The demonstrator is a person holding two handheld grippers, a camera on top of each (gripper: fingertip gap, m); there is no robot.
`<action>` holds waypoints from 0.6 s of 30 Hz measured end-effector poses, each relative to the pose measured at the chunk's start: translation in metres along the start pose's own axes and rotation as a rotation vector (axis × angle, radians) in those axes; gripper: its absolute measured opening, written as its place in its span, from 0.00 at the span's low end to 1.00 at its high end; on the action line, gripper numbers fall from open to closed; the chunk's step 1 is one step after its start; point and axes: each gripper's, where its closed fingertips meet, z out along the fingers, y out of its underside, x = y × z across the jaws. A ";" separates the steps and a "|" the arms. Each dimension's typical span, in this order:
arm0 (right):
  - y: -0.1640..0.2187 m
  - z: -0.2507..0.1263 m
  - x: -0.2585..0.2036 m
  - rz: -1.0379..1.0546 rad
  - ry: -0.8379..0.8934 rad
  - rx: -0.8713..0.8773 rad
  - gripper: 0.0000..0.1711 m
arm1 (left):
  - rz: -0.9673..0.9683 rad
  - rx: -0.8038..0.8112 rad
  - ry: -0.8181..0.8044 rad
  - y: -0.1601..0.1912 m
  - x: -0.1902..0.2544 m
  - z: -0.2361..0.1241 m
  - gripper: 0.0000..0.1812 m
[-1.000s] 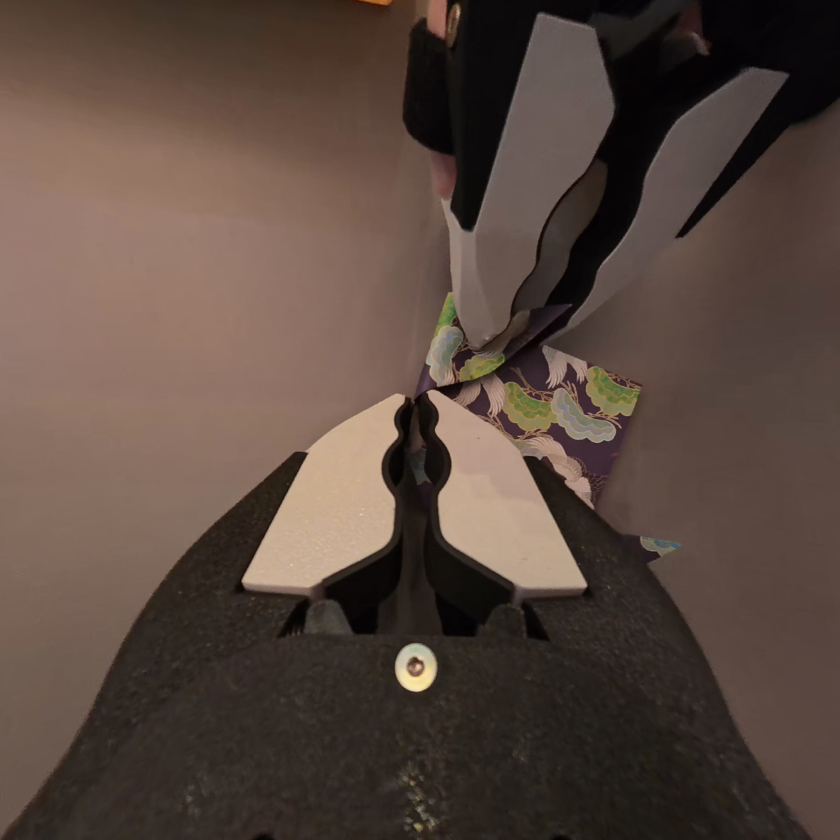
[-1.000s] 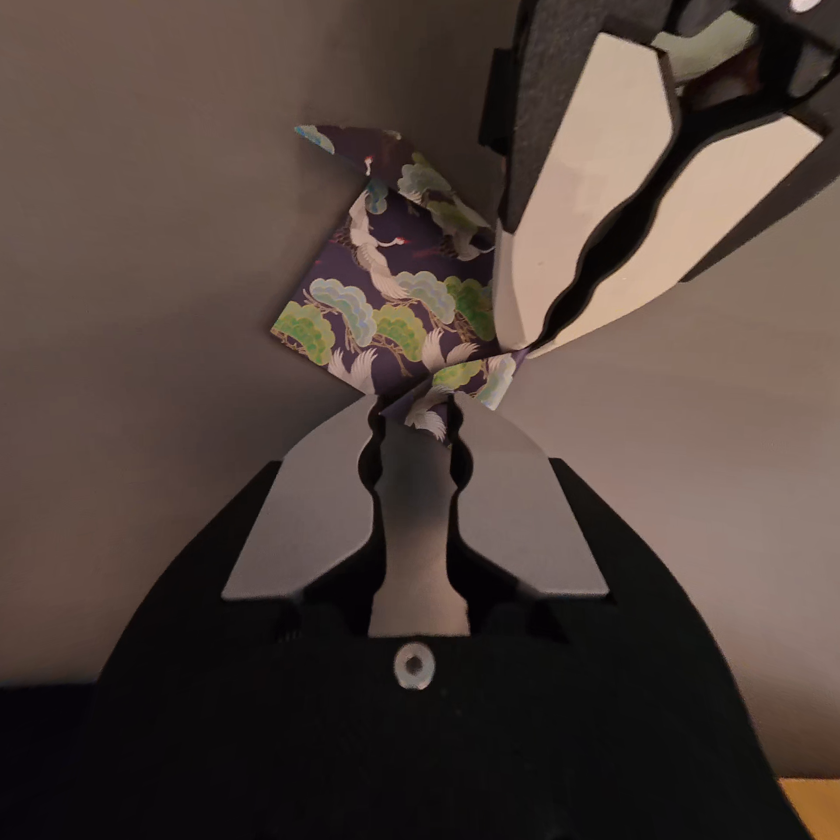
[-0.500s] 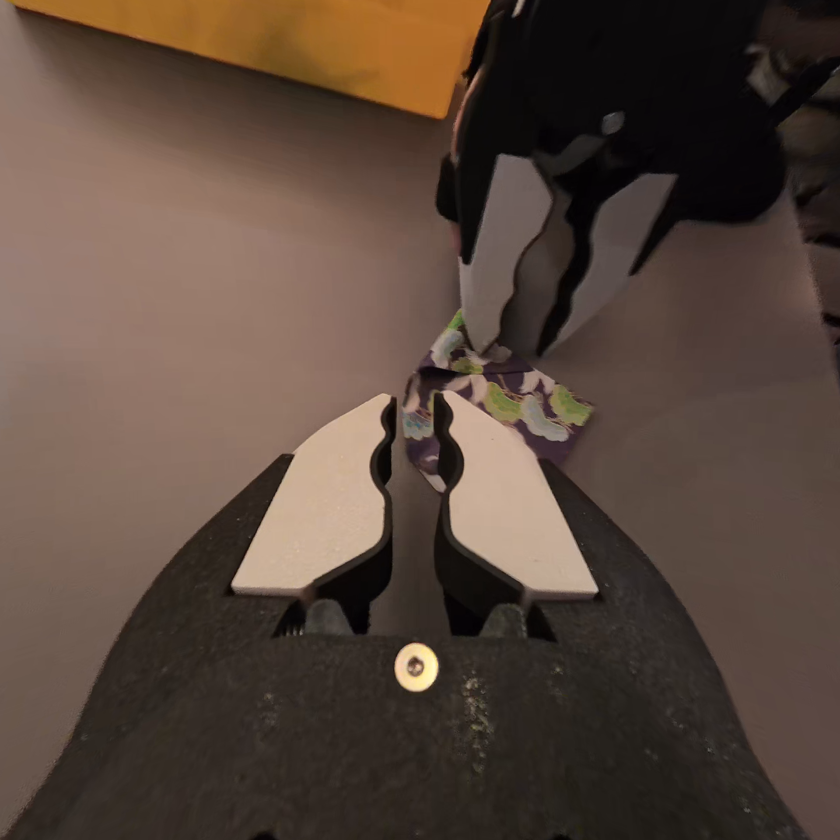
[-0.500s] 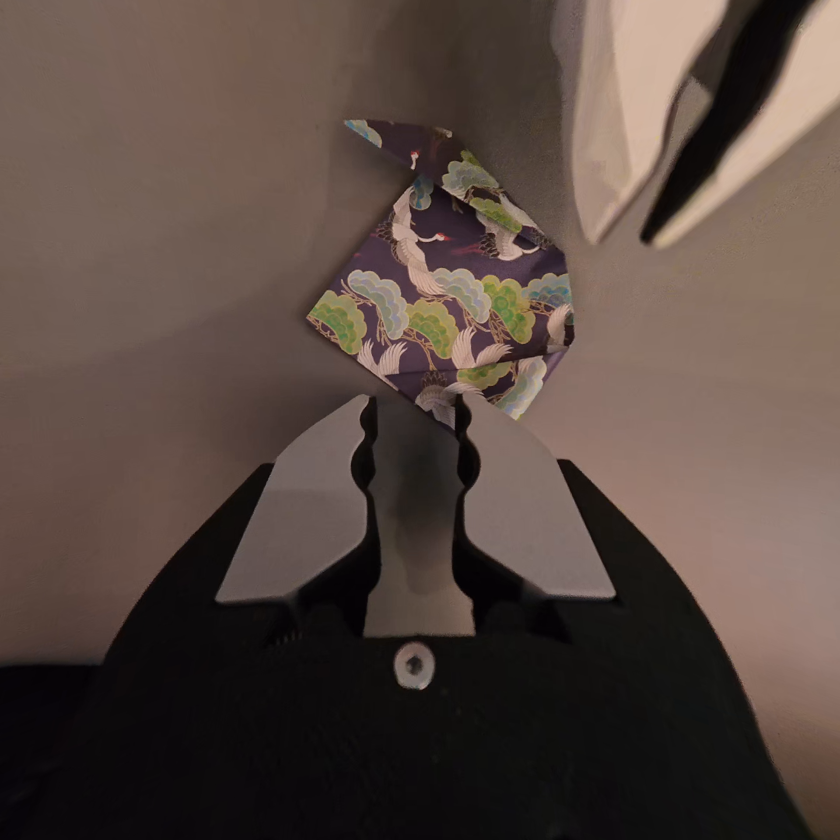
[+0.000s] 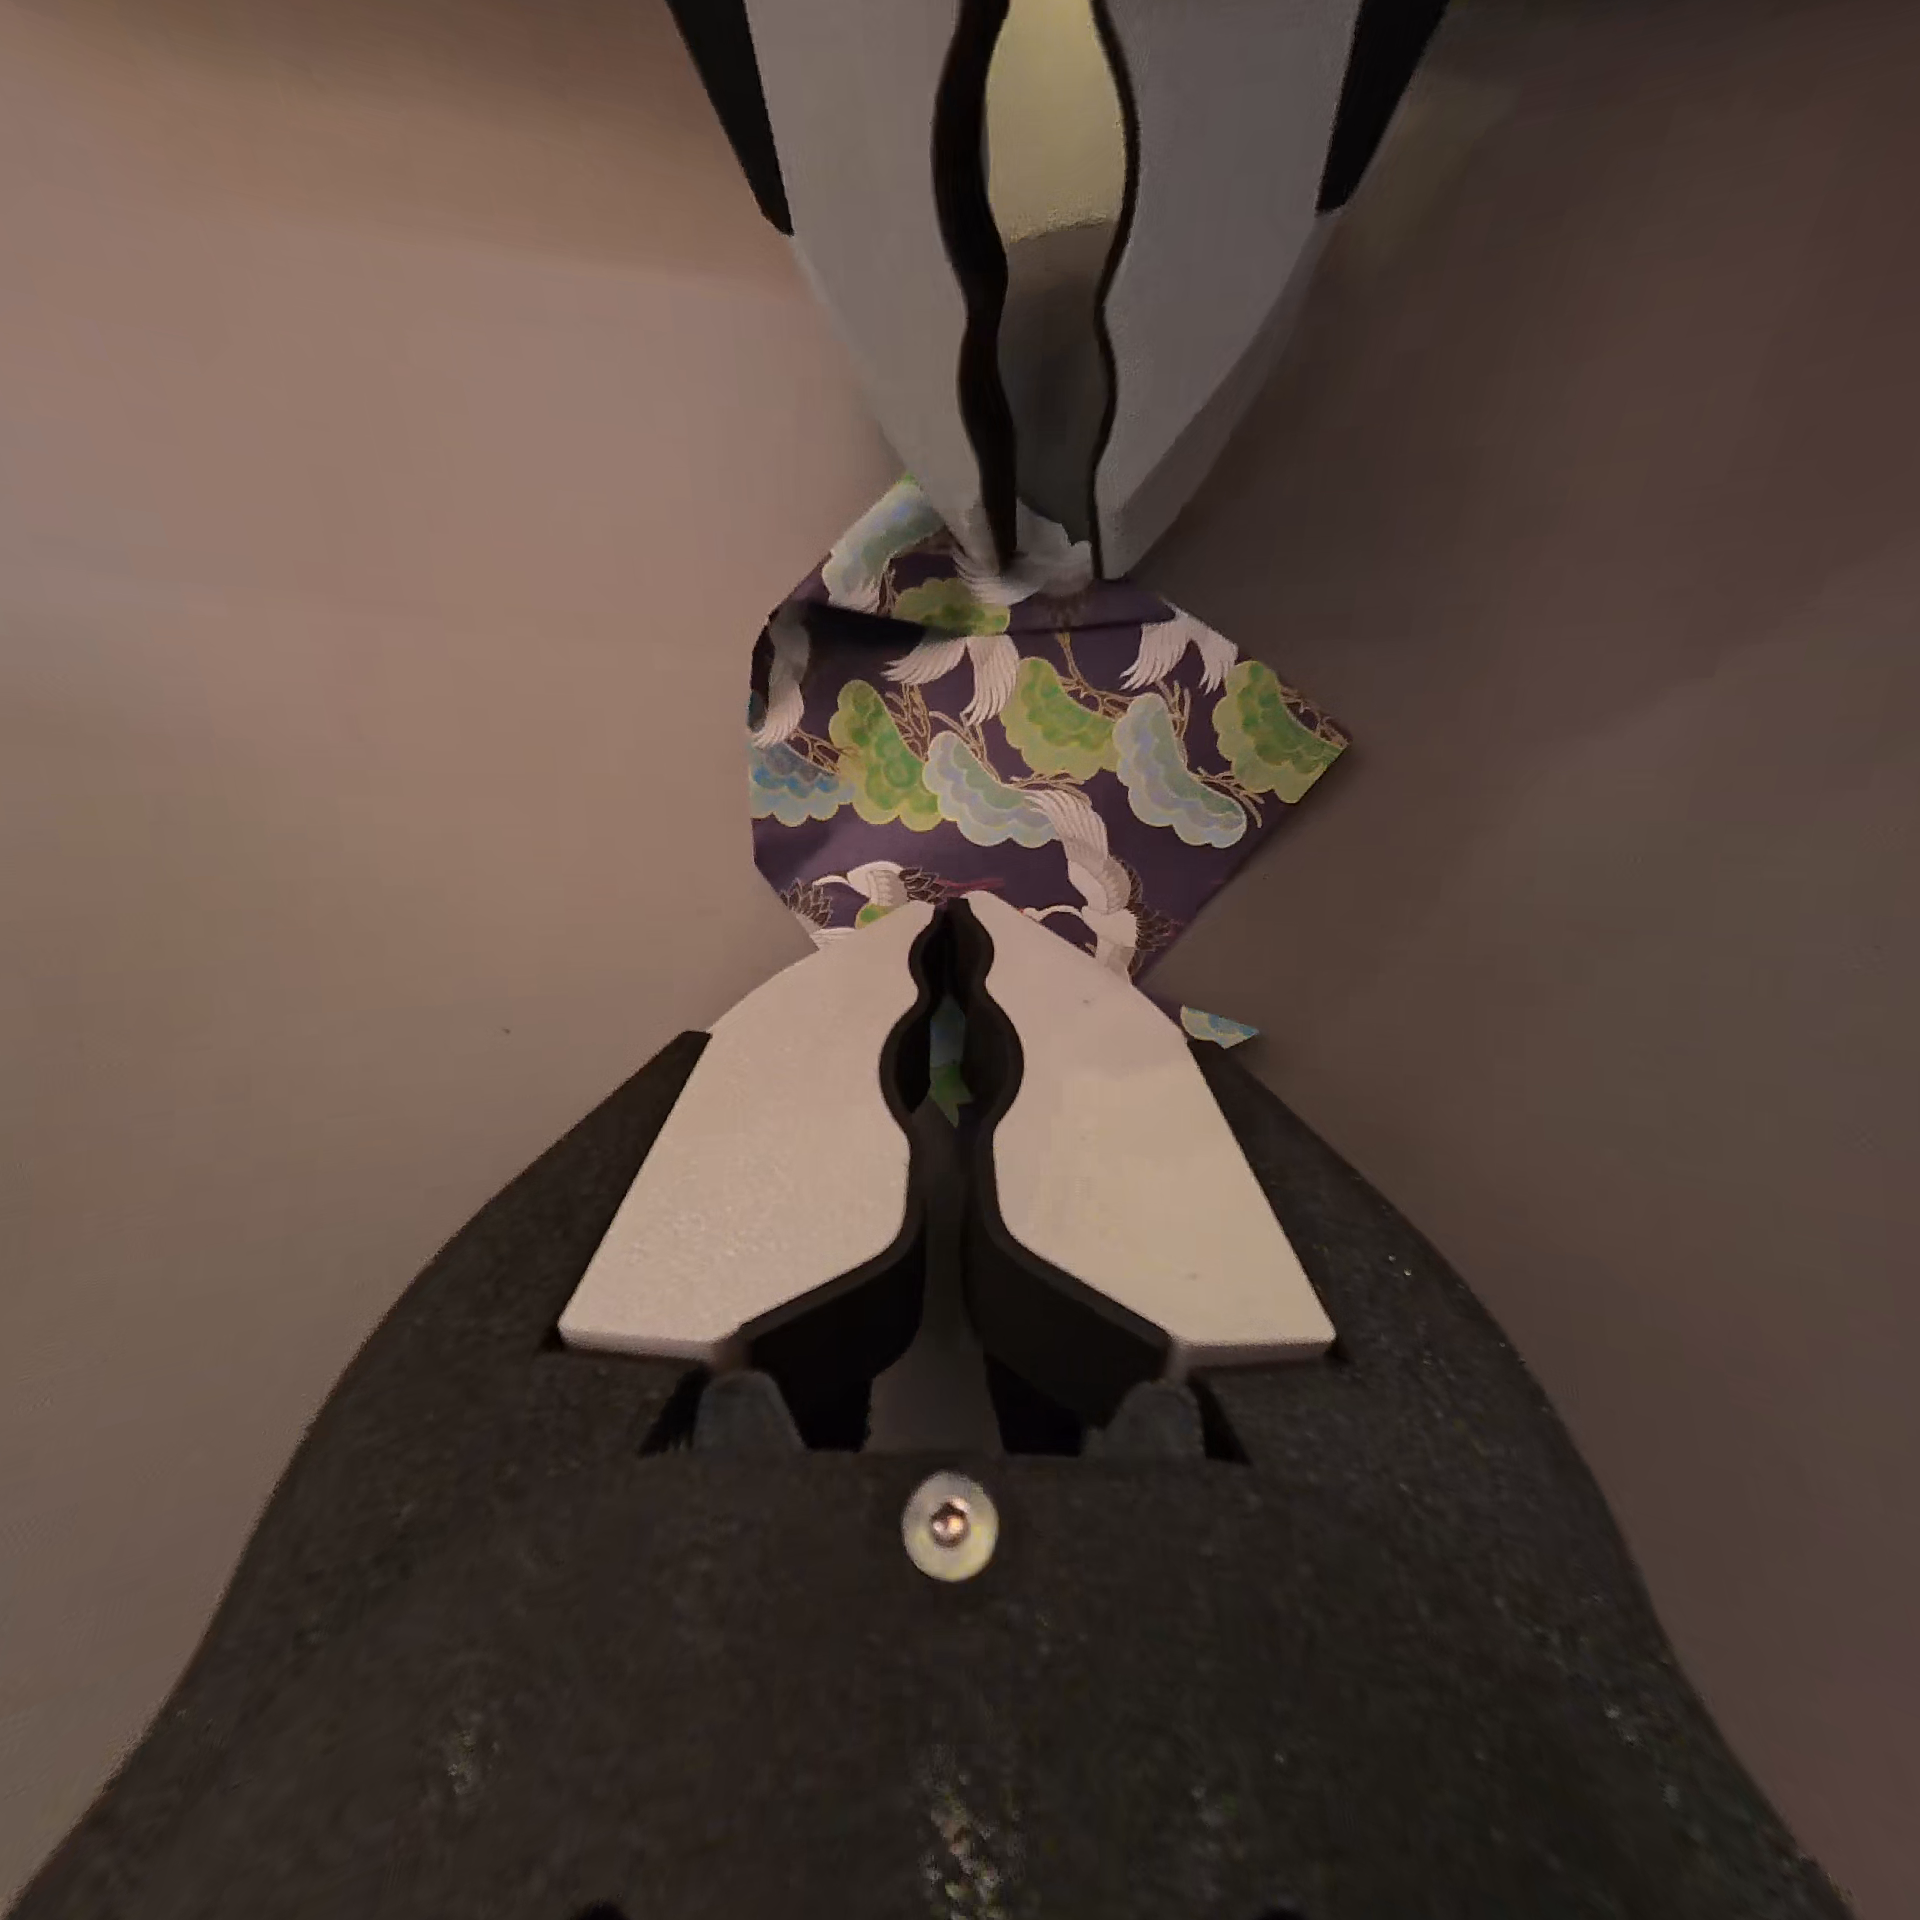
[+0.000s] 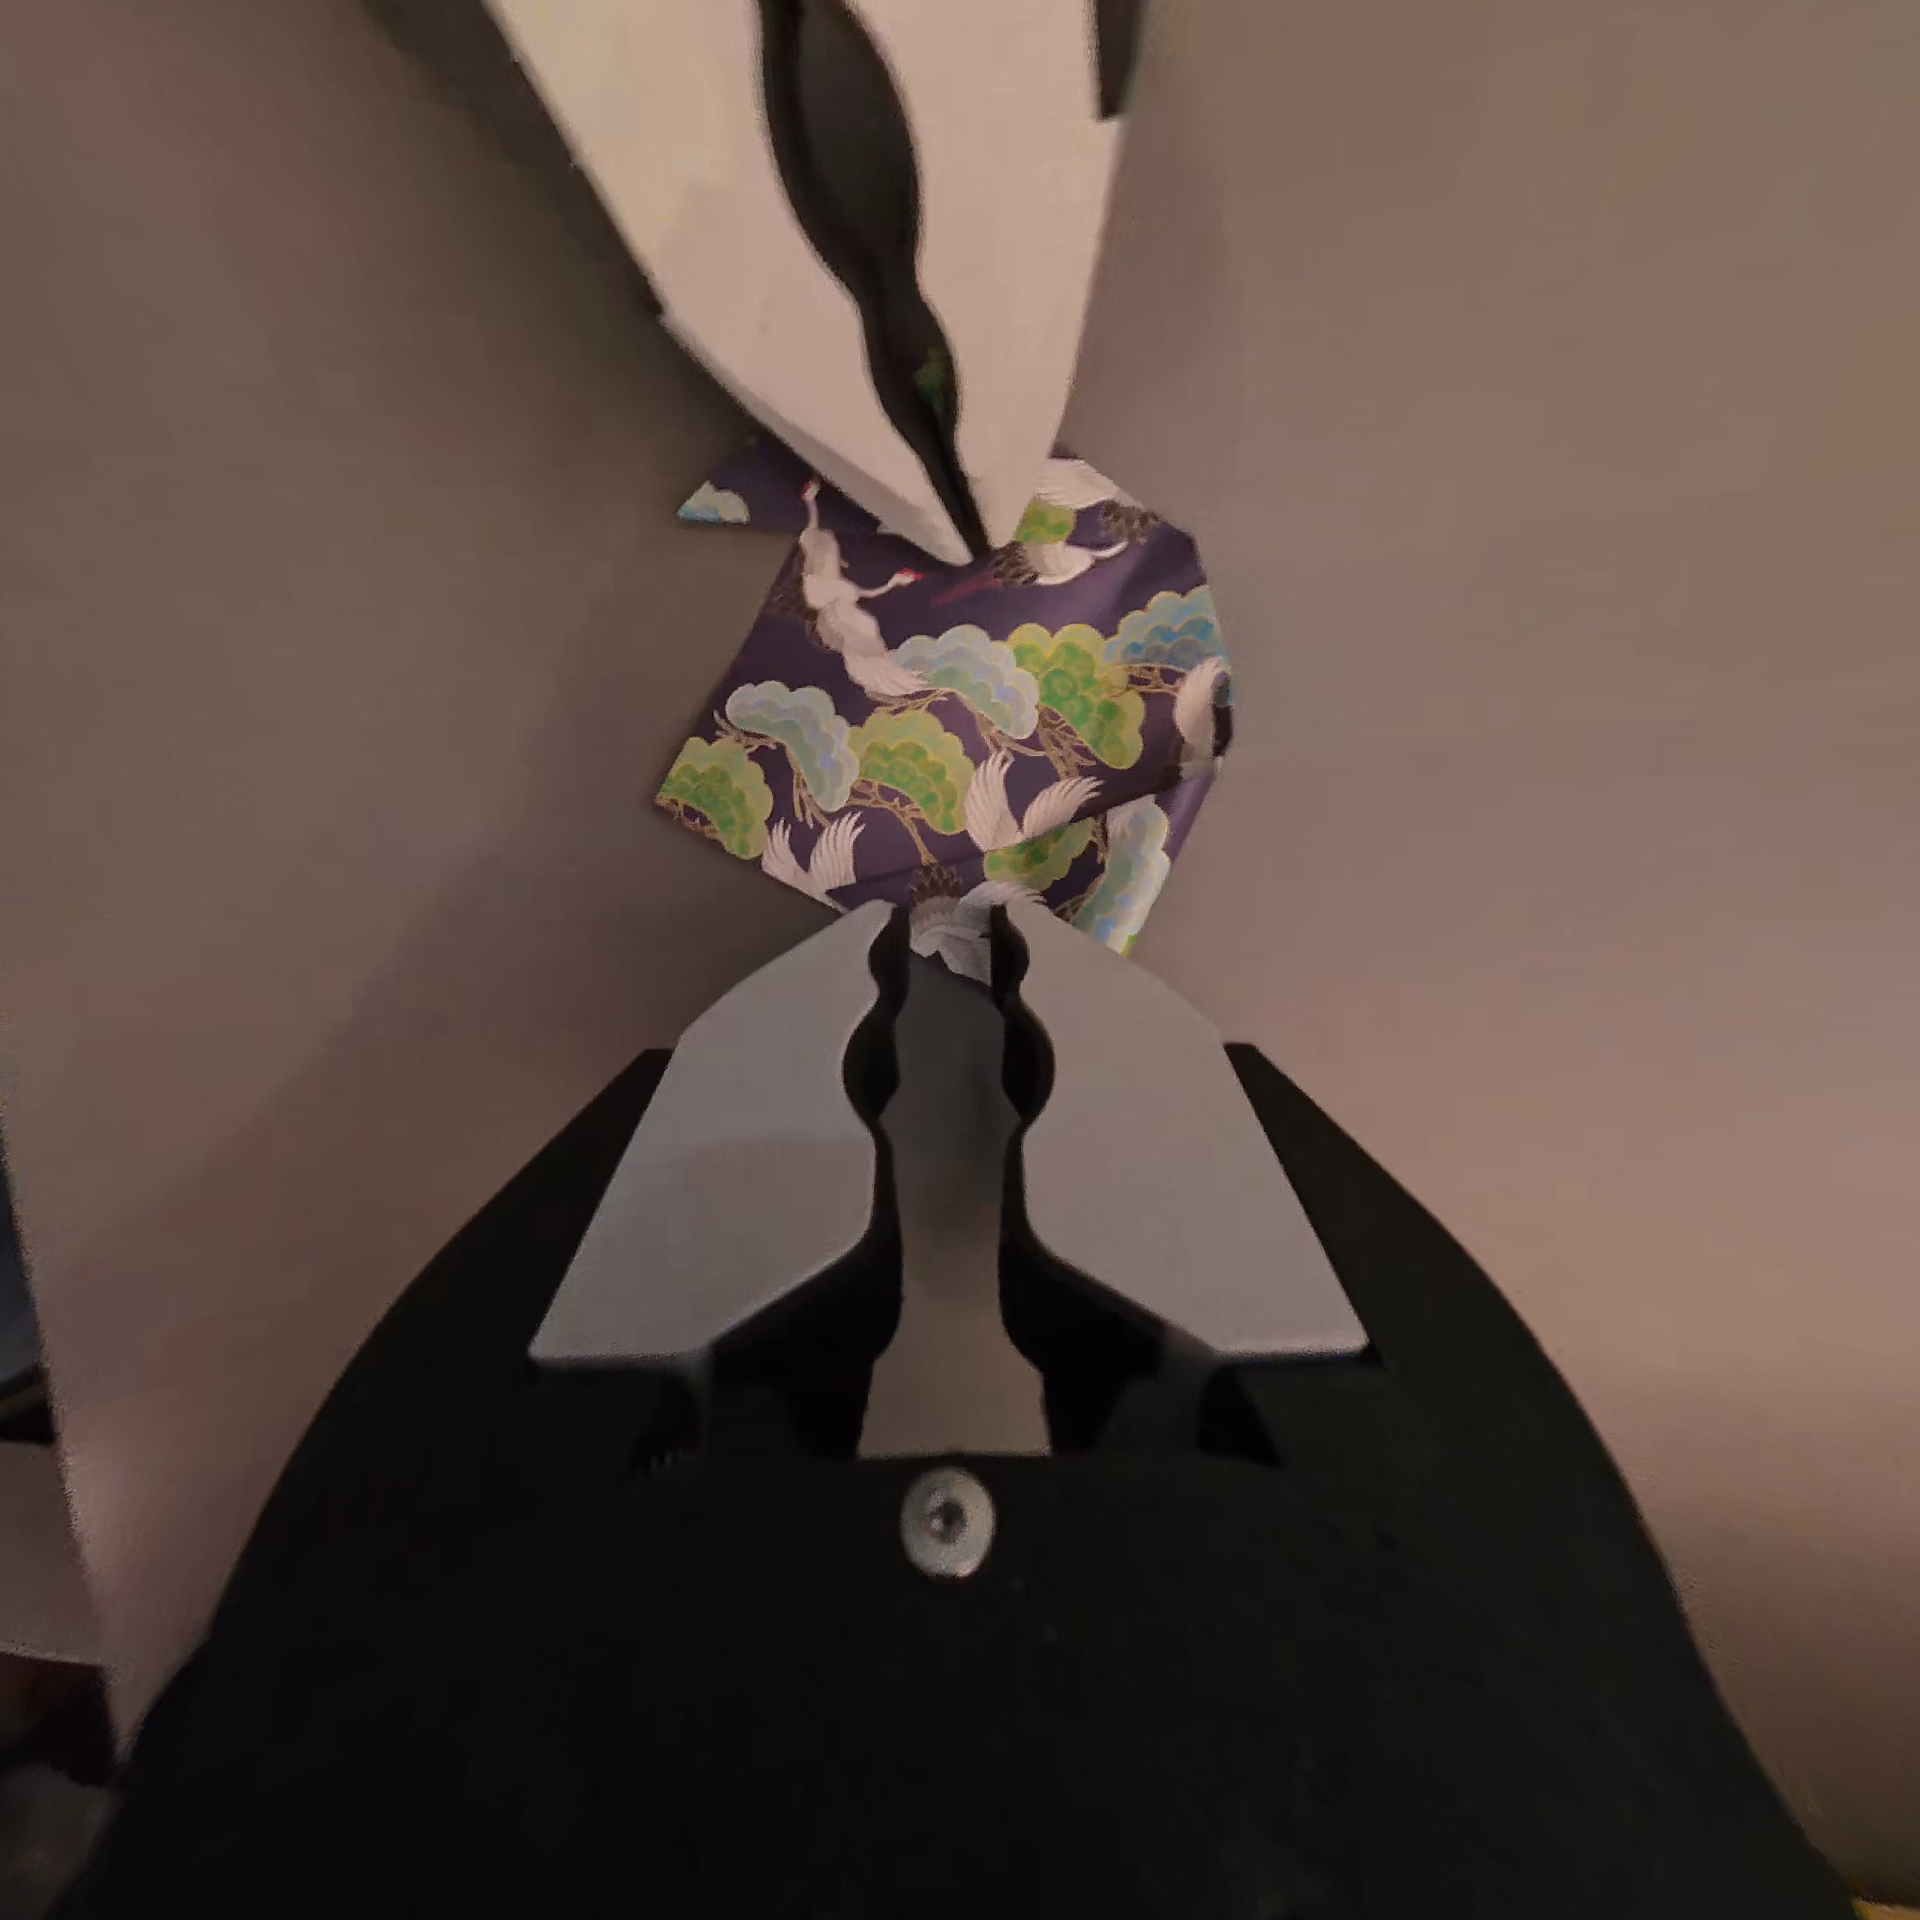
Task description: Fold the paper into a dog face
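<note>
1. Paper (image 5: 1039, 769) support first: a broad, matte grey-brown table (image 5: 364, 623), filling the background of both wrist views and bare around the sheet
2. Left gripper (image 5: 951, 914), black-bodied with pale flat fingers, reaching in from the near edge of its own view; jaws pressed together at the tips, clamped on the nearest corner of the sheet, with a sliver of green print visible in the wavy slot behind the tips. From the right wrist view, the same gripper (image 6: 961, 525) coming down from the top of the picture, tips pinched onto the far corner
3. Right gripper (image 6: 948, 925), same build, directly opposite the left one; jaws parted by a narrow gap, tips straddling the corner of the sheet nearest to it, not squeezed shut. From the left wrist view (image 5: 1044, 551), descending from above with a crumpled white bit of sheet between its tips
4. Folded sheet (image 6: 935, 727) itself: dark purple, printed with white cranes and green and blue pines, on the table between the two grippers, touched by both, one side raised in a soft crease
5. Small pointed flap (image 5: 1221, 1027) of the same sheet, poking out beside the left gripper's fingers
</note>
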 end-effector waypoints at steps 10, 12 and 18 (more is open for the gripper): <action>-0.004 0.002 0.011 0.311 0.238 0.085 0.04 | -0.093 -0.030 -0.083 0.000 -0.001 0.000 0.00; -0.005 0.002 0.013 0.361 0.300 0.109 0.04 | -0.086 -0.043 -0.104 0.000 -0.001 0.000 0.00; -0.007 0.004 0.010 0.439 0.417 0.141 0.13 | -0.077 -0.045 -0.139 0.000 -0.001 0.000 0.00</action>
